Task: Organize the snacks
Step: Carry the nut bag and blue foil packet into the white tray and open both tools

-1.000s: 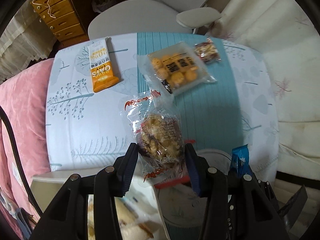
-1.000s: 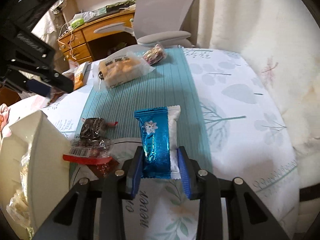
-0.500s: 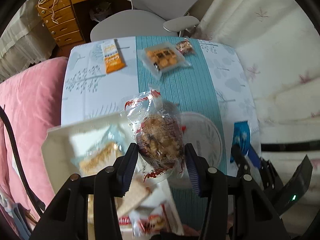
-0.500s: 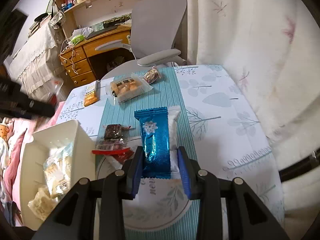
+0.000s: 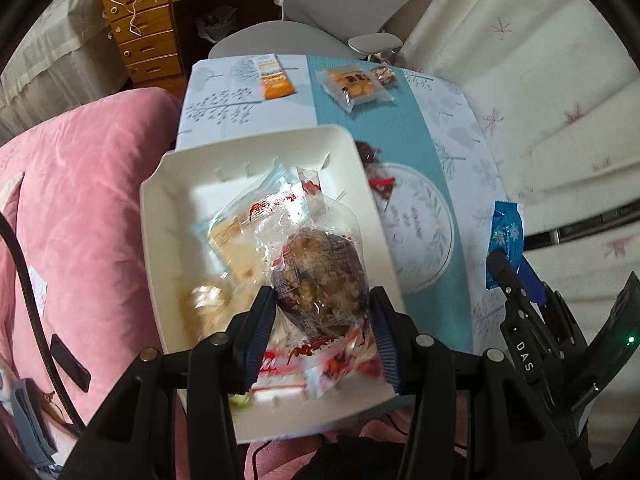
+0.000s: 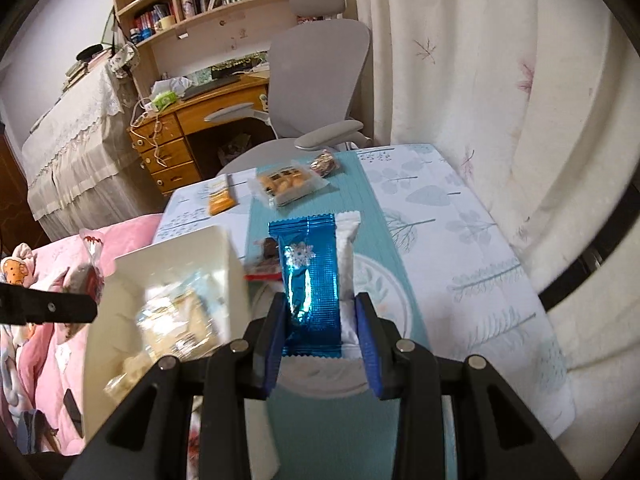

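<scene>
Left wrist view: the left gripper [image 5: 322, 330] has its fingers clamped on a clear-wrapped brown snack [image 5: 320, 276], which hangs directly over the open white bin [image 5: 160, 216] where other packets already lie beyond the fingertips; at the right edge the right gripper [image 5: 516, 276] carries its own packet. Right wrist view: the bin [image 6: 224, 252] sits left of the fingers, and the right gripper [image 6: 320, 330] is clamped on a blue foil snack [image 6: 312, 276] held above the round mat [image 6: 400, 300]; the step in hand appears to be delivery, so next the left fingers should part to drop their snack, then the right should swing left over the bin
</scene>
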Demonstrator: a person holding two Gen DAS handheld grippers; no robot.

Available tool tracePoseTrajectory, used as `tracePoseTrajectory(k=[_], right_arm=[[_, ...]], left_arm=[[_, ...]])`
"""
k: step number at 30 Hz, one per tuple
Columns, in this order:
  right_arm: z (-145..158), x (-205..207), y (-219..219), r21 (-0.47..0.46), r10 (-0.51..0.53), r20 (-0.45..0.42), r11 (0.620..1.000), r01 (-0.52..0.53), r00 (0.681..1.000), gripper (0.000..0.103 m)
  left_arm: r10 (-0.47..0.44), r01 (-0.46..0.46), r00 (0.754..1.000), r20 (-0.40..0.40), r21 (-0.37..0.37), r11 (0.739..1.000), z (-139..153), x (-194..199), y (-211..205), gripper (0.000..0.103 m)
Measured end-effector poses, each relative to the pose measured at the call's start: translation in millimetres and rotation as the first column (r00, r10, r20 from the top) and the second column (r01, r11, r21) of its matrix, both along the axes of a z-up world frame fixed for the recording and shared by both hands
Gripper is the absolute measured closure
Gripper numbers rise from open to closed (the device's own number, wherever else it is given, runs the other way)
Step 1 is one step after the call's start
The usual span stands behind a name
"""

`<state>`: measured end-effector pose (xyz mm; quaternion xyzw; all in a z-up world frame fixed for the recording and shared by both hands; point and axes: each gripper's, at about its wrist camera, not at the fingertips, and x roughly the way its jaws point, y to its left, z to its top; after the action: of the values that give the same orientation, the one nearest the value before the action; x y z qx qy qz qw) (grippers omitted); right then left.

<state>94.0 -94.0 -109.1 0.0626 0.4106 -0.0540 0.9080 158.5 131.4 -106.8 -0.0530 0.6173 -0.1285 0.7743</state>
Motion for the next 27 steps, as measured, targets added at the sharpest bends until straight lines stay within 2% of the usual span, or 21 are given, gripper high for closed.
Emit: tracePoseTrajectory(k=[9, 17, 18, 20, 21, 27], right_arm=[[0, -49, 55, 0.026, 0.038, 0.003, 0.999, -0.038, 0.999, 0.069], [-1, -70, 90, 0.014, 0.123, -0.006, 0.992, -0.123, 0.992, 0.069], [-1, -71, 92, 0.010, 0.129, -0.010, 0.992, -0.129, 0.992, 0.068], [-4, -70, 97, -0.005, 0.145, -0.040, 0.989, -0.145, 0.989, 0.058], [-8, -69, 99, -0.015, 0.150, -0.065, 0.988, -0.151, 0.987, 0.048], [-16, -70, 96, -0.007, 0.168, -0.095, 0.985, -0.170, 0.981, 0.047]], left_arm=[[-0.050, 0.049, 0.998, 0.025, 0.005, 0.999, -9, -52, 34, 0.056], [-0.059, 0.059, 0.998, 0.030, -0.002, 0.998, -17, -72, 45, 0.056], [-0.065, 0.066, 0.997, 0.038, -0.001, 0.998, -16, -74, 45, 0.054], [-0.078, 0.078, 0.995, 0.060, 0.006, 0.997, -14, -76, 43, 0.044], [-0.082, 0.082, 0.994, 0.069, 0.007, 0.997, -13, -77, 42, 0.041], [-0.094, 0.092, 0.991, 0.099, 0.017, 0.996, -11, -75, 32, 0.028]])
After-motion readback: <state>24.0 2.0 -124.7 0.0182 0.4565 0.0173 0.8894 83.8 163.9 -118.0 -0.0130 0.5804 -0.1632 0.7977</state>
